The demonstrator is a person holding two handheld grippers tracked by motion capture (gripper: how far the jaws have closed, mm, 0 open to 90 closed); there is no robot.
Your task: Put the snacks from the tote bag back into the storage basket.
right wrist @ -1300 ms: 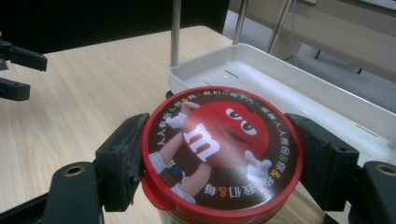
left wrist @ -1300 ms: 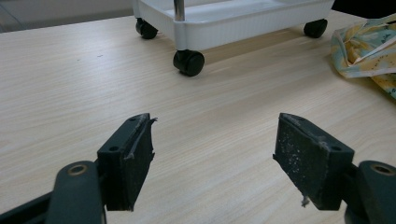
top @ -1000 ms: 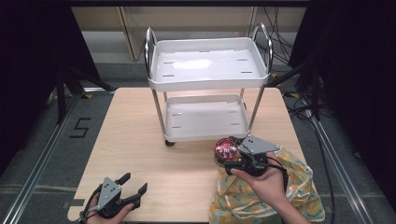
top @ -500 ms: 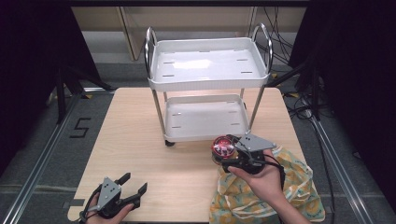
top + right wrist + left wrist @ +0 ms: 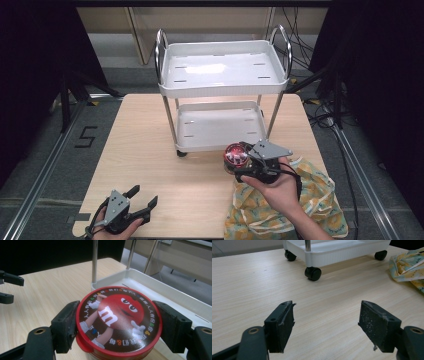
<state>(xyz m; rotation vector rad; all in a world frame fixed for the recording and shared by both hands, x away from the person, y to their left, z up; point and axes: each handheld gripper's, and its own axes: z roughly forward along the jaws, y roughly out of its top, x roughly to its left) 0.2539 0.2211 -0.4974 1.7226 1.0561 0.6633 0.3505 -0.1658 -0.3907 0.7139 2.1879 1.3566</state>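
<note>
1. Right gripper [image 5: 239, 167]: seen from above at the right of the table [image 5: 150, 150], just in front of the cart [image 5: 220, 90]. Its jaws are clamped on a round tin [image 5: 235, 156], one pad on each side of the lid rim.

2. Tin: red lid, printed with a red cartoon candy figure and a ring of coloured characters. In the right gripper view [image 5: 118, 322] the lid faces the camera, roughly level, with both pads pressed against its edge. The tin's body below the lid is largely hidden; whether it rests on the table cannot be told.

3. Tin position: close to the front right corner of the cart's lower tray [image 5: 220, 127], outside it. In the right gripper view the tray's rim and a metal post [image 5: 94, 261] stand just behind the tin.

4. Right hand [image 5: 275, 187]: it holds the gripper from behind, above a patterned yellow cloth [image 5: 300, 210] that lies at the table's near right corner.

5. Left gripper [image 5: 142, 202]: at the near left edge of the table, well apart from the tin and the cart. Jaws spread wide, nothing between them; the left gripper view [image 5: 325, 323] shows bare wood in the gap.

6. Left gripper view, further: a black caster [image 5: 313, 273] of the cart ahead, and an edge of the cloth at the right.

7. Cart: white, two trays, chrome handles; both trays bare.
</note>
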